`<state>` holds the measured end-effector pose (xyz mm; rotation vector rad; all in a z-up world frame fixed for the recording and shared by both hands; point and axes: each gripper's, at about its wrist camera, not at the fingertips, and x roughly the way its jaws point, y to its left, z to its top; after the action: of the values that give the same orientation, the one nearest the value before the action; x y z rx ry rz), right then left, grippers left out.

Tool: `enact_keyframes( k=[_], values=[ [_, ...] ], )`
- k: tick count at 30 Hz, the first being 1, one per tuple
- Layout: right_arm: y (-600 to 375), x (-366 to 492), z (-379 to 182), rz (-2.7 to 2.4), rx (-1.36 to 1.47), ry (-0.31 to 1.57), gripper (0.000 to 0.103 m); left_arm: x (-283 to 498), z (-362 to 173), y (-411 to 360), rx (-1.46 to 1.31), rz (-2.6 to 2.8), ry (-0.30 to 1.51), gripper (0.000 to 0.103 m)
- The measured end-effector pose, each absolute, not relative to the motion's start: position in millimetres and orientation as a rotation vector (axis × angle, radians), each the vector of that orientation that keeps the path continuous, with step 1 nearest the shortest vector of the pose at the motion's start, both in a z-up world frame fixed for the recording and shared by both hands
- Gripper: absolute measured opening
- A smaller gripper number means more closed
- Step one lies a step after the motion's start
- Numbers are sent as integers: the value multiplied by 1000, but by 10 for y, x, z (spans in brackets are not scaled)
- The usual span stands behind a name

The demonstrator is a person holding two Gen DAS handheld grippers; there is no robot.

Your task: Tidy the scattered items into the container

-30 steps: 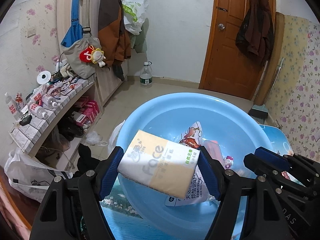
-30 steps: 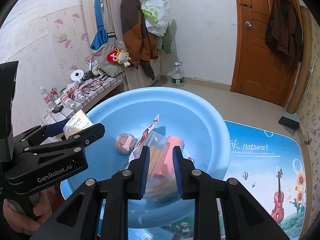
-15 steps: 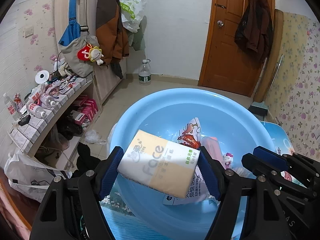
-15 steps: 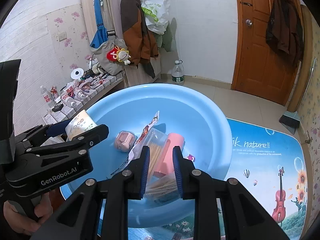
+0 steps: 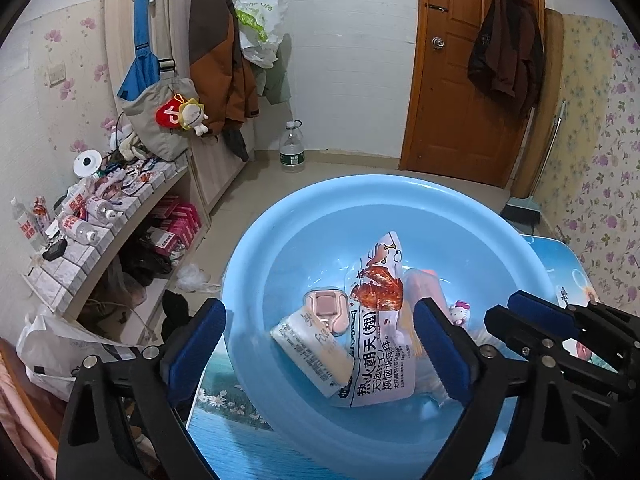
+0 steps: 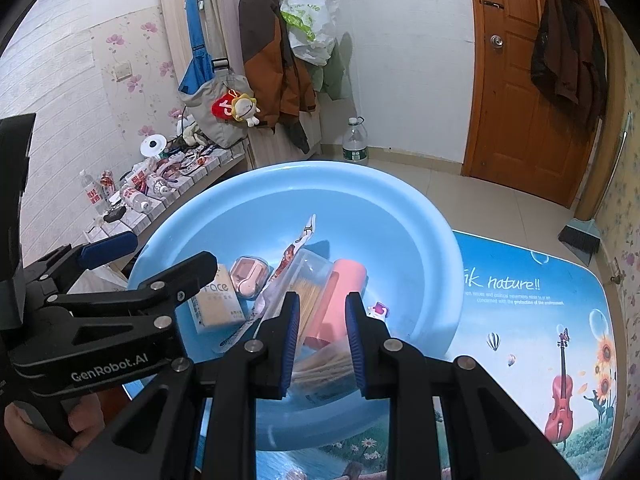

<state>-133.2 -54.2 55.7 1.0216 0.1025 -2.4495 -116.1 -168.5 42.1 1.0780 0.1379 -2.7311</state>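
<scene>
Your left gripper (image 5: 318, 344) hangs above the near rim of the blue basin (image 5: 472, 216) with its jaws spread wide and nothing between them. Your right gripper (image 6: 322, 334) is set narrow over the same near rim; a clear box of sticks (image 6: 308, 300) shows in the gap between its pads, but you cannot tell from these views whether the pads are pressing it.

Inside the basin, nearest the rim, the tissue pack (image 5: 316, 354) lies tilted on the floor of the bowl, its right edge under or against the snack packet (image 5: 380, 344); which one, you cannot tell. The snack packet stretches from there toward the basin's middle. Just behind the tissue pack sits the pink earbud case (image 5: 326, 310), touching the packet's left edge. To the packet's right lie the box of sticks and a pink cylinder (image 6: 340, 300), side by side, with a small Hello Kitty figure (image 5: 458, 312) just beyond them toward the right wall.

The basin rests on a printed table mat (image 6: 532, 308). Past the basin's far rim, a water bottle (image 5: 292, 154) stands on the floor by the wall, and a wooden door (image 5: 452, 80) is to its right.
</scene>
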Motion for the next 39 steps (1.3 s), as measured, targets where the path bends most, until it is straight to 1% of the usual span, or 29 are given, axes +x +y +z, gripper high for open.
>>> enact_keyframes(
  k=[20,27,30,34,39],
  values=[
    [-524,-1239,590,-2452,1024,96,25,-1046,479,-1642,1066,-2736,129,96],
    [-469,-1197,688,-2466,1003,93,25,-1008,560,-1610,1048,-2740,122,96],
    [-435,-1164,732,-2473,999,91,25,-985,595,-1586,1045,-2741,114,98],
    [-381,-1102,808,-2486,987,83,25,-930,670,-1527,1022,-2752,101,98],
    [-311,-1033,941,-2510,957,53,30,-862,781,-1428,1004,-2762,71,99]
  ],
)
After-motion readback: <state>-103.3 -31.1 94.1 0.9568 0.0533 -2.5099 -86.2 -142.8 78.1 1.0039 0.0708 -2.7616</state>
